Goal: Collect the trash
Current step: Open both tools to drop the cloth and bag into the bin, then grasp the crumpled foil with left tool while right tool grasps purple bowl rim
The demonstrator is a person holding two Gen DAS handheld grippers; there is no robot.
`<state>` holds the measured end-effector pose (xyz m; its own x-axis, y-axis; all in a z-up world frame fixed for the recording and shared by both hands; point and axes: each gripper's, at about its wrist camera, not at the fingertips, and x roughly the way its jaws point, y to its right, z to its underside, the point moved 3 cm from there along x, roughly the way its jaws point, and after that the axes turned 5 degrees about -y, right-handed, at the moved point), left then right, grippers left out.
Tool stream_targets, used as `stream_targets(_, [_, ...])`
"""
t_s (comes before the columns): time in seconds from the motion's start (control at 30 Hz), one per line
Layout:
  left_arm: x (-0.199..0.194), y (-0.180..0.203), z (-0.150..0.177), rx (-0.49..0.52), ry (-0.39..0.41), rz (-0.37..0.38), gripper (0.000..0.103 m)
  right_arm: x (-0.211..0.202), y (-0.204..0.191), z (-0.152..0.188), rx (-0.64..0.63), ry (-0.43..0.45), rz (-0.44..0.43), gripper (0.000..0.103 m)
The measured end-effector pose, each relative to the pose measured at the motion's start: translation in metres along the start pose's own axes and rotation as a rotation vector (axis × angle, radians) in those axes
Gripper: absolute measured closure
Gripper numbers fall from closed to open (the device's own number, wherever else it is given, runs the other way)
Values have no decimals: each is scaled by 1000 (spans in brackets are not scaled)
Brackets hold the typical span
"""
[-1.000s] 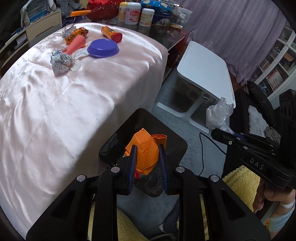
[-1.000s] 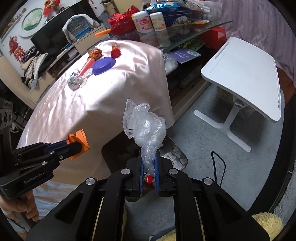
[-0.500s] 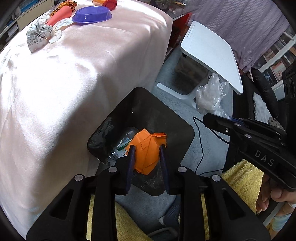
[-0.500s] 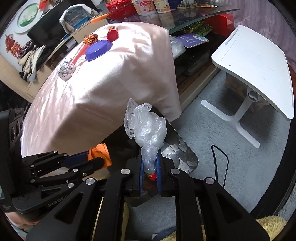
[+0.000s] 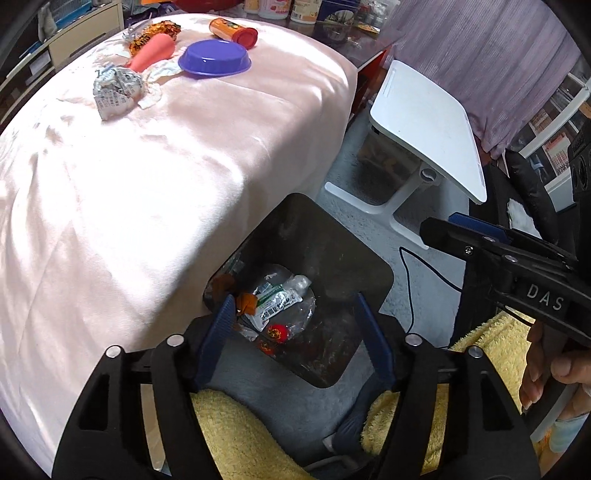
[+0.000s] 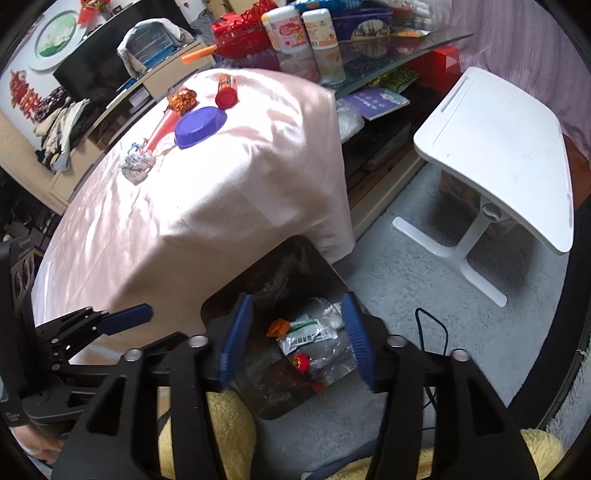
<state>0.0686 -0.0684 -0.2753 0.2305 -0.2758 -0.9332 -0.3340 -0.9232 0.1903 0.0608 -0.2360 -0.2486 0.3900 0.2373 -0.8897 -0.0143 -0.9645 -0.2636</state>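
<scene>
A black bin point(image 5: 332, 229) stands on the floor beside the pink-covered table point(image 5: 147, 184). My left gripper point(image 5: 293, 332) hovers over the bin, its jaws opening with nothing between them. Orange paper point(image 5: 245, 301) and a clear plastic bag point(image 5: 284, 295) lie inside. My right gripper point(image 6: 295, 332) also hangs above the bin point(image 6: 288, 266), jaws opening and empty, with the orange paper point(image 6: 279, 326) and plastic bag point(image 6: 317, 334) below it. On the table lie crumpled foil point(image 5: 116, 90), a purple bowl point(image 5: 214, 59), an orange tube point(image 5: 232, 31) and a pink cone point(image 5: 153, 51).
A white side table point(image 5: 424, 122) stands on the grey carpet to the right of the bin. A black cable point(image 5: 410, 280) runs over the carpet. Yellow fluffy fabric point(image 5: 229, 424) lies under the grippers. A glass shelf with jars point(image 6: 295, 26) sits behind the table.
Both grippers have opened. The orange paper dropped out of the left one and the clear plastic bag out of the right one; both now lie in the bin.
</scene>
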Motion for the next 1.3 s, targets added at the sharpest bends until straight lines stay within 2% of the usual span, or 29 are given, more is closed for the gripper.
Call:
stream_targets(0.07, [-10, -5, 2, -11, 19, -4, 28, -9, -2, -1, 2, 28, 15, 22])
stream_targets(0.17, [-25, -17, 4, -29, 40, -19, 17, -21, -7, -6, 6, 61, 19, 11])
stream_targets(0.3, [-48, -28, 2, -34, 87, -49, 10, -34, -19, -16, -6, 106, 0, 10])
stream_targets(0.6, [-81, -76, -26, -102, 174, -123, 8, -38, -46, -56, -53, 148, -23, 10])
stream_targets(0.83, [-80, -113, -63, -132, 181, -165, 18, -8, -71, -95, -98, 119, -50, 10])
stream_targets(1.03, [-65, -135, -93, -138, 168, -158, 37, 27, -93, -127, -140, 86, -70, 10])
stream_targets(1.3, [-39, -144, -127, -129, 145, -129, 38, 65, -105, -154, -167, 43, -82, 12])
